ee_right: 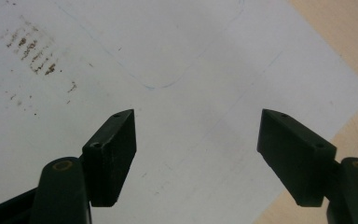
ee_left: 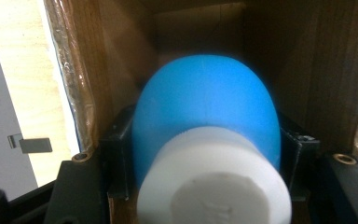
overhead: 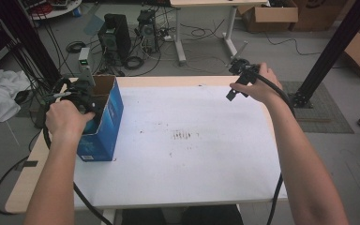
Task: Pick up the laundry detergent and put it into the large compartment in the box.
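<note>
overhead, left gripper (overhead: 82, 96) sunk in the open blue box (overhead: 104, 123) at the table's (overhead: 192, 183) left edge, right gripper (overhead: 236, 84) held above the far right corner, up close, left jaws clamped on a blue bottle (ee_left: 205, 116) with white cap (ee_left: 213, 182) inside the cardboard walls, right gripper (ee_right: 198, 140) spread wide, holding nothing, over the white sheet (ee_right: 168, 46)

High view: overhead, facing forward-down, box (overhead: 101, 119) at 9 o'clock. Left gripper view: close-up inside that box (ee_left: 98, 70). Right gripper view: near, looking down on shared white sheet (ee_right: 177, 42), (overhead: 192, 150).
</note>
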